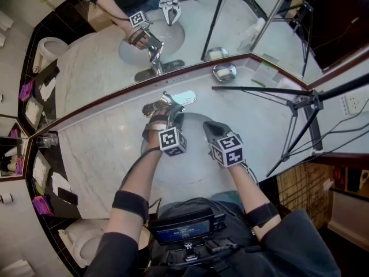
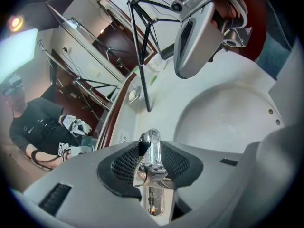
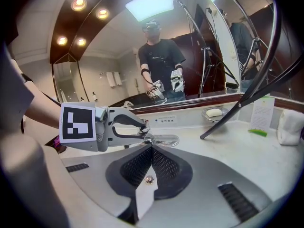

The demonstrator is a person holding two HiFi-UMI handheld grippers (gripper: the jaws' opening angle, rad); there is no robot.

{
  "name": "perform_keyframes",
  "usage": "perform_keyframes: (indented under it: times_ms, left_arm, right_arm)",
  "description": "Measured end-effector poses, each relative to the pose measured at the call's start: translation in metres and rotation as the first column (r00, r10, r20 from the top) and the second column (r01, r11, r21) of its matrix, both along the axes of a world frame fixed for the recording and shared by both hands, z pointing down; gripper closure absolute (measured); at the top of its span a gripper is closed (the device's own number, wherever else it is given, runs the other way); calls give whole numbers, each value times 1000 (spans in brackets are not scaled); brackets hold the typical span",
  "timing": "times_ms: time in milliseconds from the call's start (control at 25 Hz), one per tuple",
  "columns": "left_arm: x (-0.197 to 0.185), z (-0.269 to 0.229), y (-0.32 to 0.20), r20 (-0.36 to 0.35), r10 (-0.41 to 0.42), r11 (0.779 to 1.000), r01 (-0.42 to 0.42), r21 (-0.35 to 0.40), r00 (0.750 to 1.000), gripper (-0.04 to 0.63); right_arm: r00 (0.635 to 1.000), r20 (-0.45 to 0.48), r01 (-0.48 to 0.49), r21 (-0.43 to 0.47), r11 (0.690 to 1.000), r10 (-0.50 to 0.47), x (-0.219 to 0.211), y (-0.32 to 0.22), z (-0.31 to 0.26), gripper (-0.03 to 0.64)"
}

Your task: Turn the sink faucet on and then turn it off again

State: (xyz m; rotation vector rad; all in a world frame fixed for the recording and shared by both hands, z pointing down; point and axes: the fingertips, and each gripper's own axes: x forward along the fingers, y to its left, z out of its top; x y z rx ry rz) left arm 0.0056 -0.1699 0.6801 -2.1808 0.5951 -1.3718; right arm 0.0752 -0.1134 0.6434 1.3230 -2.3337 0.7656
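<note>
The left gripper [image 1: 168, 107] pinched the faucet handle [image 2: 151, 148], apparently to work the tap, while the right gripper [image 3: 151, 150], pressed together, hung idle just right.

The head view looks steeply down from above the person onto the marble counter [image 1: 92, 149], taking in the sink basin [image 1: 193, 157], both tongs and the mirror [image 1: 86, 68] along the top. The left gripper view rides on the left tongs [image 2: 152, 160], pressed very close to the faucet [image 2: 151, 148] between its jaws. It faces across the basin, with the mirror at its left edge and the right tongs [image 2: 190, 56] overhead. The right gripper view sits low over the counter on the right tongs [image 3: 151, 163] and faces the mirror squarely. All three views share the faucet. The head and right gripper views also share the soap dish [image 3: 213, 113] and the tripod [image 1: 305, 103].
</note>
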Motion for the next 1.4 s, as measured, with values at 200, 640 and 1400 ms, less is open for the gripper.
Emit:
perform_keyframes:
  times_ms: [200, 640, 1400]
  left_arm:
    - [1, 0, 1, -2, -1, 1000, 1, -3, 1000, 479]
    - [2, -5, -1, 21, -20, 999, 20, -26, 1000, 481]
    - [-55, -103, 60, -458, -386, 920, 300, -251, 801, 595]
  right_arm:
    - [1000, -1, -2, -8, 1000, 2, 2, 2, 3, 598]
    - [999, -7, 33, 12, 999, -33, -5, -8, -9, 598]
    - [996, -15, 87, 63, 994, -86, -2, -10, -57, 598]
